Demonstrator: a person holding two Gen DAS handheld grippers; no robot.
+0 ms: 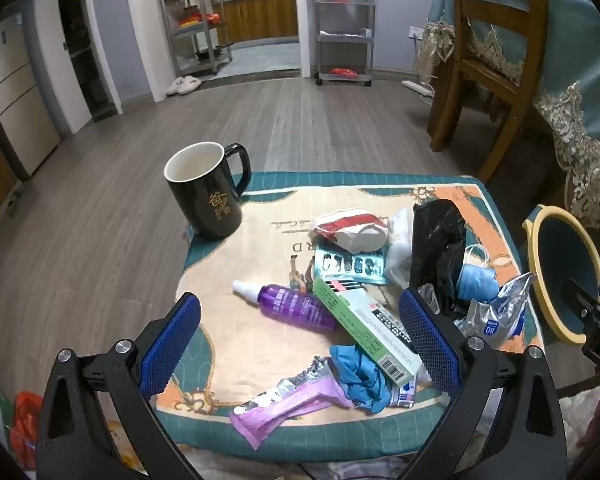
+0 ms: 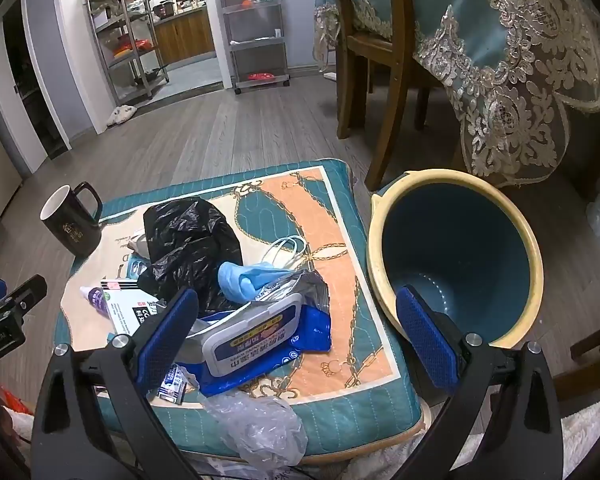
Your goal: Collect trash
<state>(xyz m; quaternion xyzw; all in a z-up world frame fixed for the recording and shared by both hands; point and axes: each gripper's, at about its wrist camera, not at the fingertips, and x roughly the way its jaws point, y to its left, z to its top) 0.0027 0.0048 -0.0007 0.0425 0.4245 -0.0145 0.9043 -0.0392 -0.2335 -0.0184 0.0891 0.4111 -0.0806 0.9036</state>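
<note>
Trash lies on a patterned cushion (image 1: 260, 240): a purple spray bottle (image 1: 288, 307), a green carton (image 1: 364, 328), a crumpled blue glove (image 1: 360, 376), a pink wrapper (image 1: 288, 404), a blister pack (image 1: 350, 264), a black bag (image 1: 436, 248) and a blue face mask (image 1: 476, 282). My left gripper (image 1: 300, 340) is open above the bottle and carton. My right gripper (image 2: 296, 332) is open over a blue wet-wipes pack (image 2: 256, 340) and the cushion's right edge. A blue bin with a yellow rim (image 2: 456, 248) stands right of the cushion.
A black mug (image 1: 208, 196) stands at the cushion's far left corner. A clear plastic bag (image 2: 260, 428) hangs over the near edge. A wooden chair (image 1: 488, 64) and a lace tablecloth (image 2: 520, 80) stand behind the bin. Wood floor lies beyond.
</note>
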